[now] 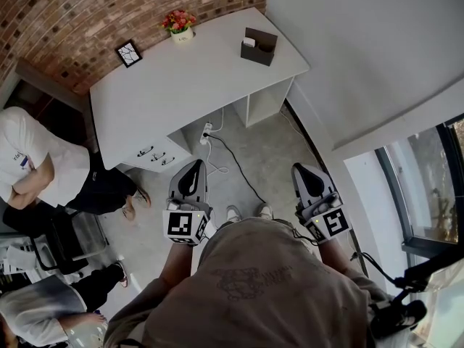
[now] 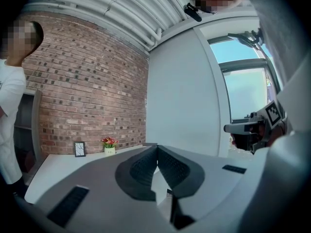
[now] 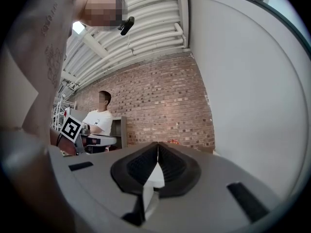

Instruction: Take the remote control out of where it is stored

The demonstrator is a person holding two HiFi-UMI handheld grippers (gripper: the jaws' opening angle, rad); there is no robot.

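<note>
White desk [image 1: 181,85] meets brick wall [image 1: 72,13] (flowerpot [image 1: 180,26] at the back); left tongs [image 2: 157,148] and right tongs [image 3: 158,145] pressed together, empty.

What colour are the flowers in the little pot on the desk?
The flowers are mostly red, clearest in the head view.

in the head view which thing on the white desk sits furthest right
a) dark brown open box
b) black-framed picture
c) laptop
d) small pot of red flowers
a: the dark brown open box stands near the right end of the white desk, with the small pot of red flowers and the black-framed picture further left.
</note>
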